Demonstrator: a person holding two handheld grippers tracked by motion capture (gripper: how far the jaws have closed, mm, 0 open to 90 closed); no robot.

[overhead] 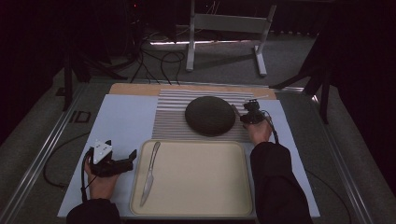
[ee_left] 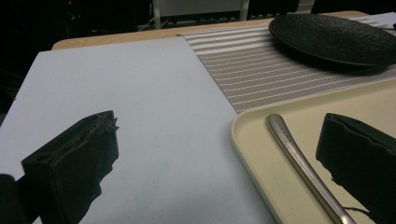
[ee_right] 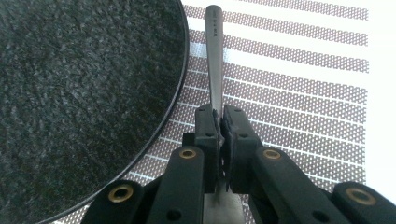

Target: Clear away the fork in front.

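Held utensil: a slim metal piece of cutlery [ee_right: 215, 51], dull silver, with small stamped lettering near its rounded far end; which kind it is cannot be told, since its working end is hidden under the tool.
Right tool [ee_right: 218, 122]: jaws closed tight on the cutlery, pads pressing its narrow neck from both sides; in the high view this tool [overhead: 247, 116] sits at the right of the black plate.
Where the cutlery is: clamped between the right tool's jaws, its handle reaching out ahead of the tips, over the striped mat and just beside the plate's rim.
Long axis: runs straight along the right tool's own line, the rounded end pointing away from the hand.
Black plate [ee_right: 79, 98]: round, matt, rough-textured, to the left of the right tool's jaws.
Left tool [overhead: 114, 164]: jaws wide apart, nothing between the pads; it rests low beside the tray's left edge.
Knife [overhead: 150, 171]: silver, lying lengthwise in the tray, just right of the left tool; its handle [ee_left: 299, 158] lies between the left tool's jaws without touching them.
Tray [overhead: 201, 186]: cream, rectangular with rounded corners.
Surface: pale blue sheet [ee_left: 130, 93] on the desk, with a grey-and-white striped mat [overhead: 170, 116] under the plate.
Room: dark, with cables on the floor and a light metal frame [overhead: 224, 32] behind the desk.
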